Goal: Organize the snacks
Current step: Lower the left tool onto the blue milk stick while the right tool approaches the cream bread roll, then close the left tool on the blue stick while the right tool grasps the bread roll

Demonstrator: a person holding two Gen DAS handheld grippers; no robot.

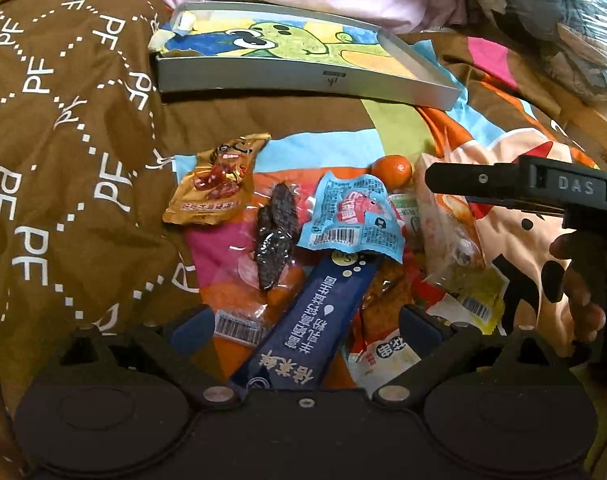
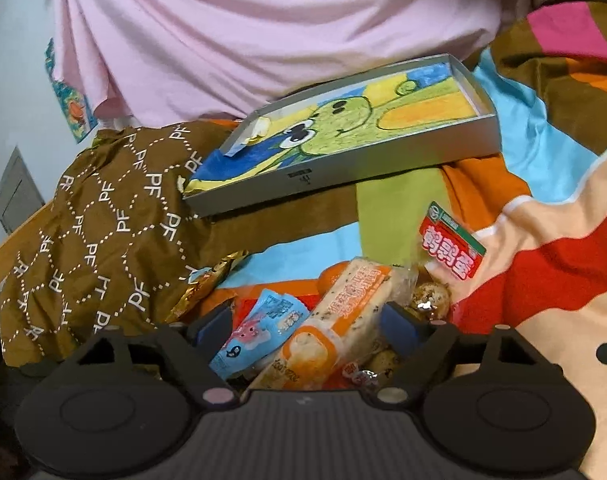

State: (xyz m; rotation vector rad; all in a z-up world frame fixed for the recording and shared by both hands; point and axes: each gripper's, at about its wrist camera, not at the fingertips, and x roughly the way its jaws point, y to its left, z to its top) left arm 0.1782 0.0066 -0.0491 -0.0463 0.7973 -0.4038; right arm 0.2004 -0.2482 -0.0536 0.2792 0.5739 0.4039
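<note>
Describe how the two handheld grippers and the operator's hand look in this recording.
The left gripper and right gripper look alike: matte black plastic bodies with round moulded housings, silver screws, and blue pads on the fingers. Seen from the left wrist view, the right gripper's side carries raised "DAS" lettering. A bare hand grips its handle; no sleeve or cables show.

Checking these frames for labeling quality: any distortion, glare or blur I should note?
Left wrist view: fisheye bends the tray's straight edge into a curve; glare on the clear wrapper over the dark snack; text stays readable. Right wrist view: the red label packet looks slightly smeared; corners vignette dark.
</note>
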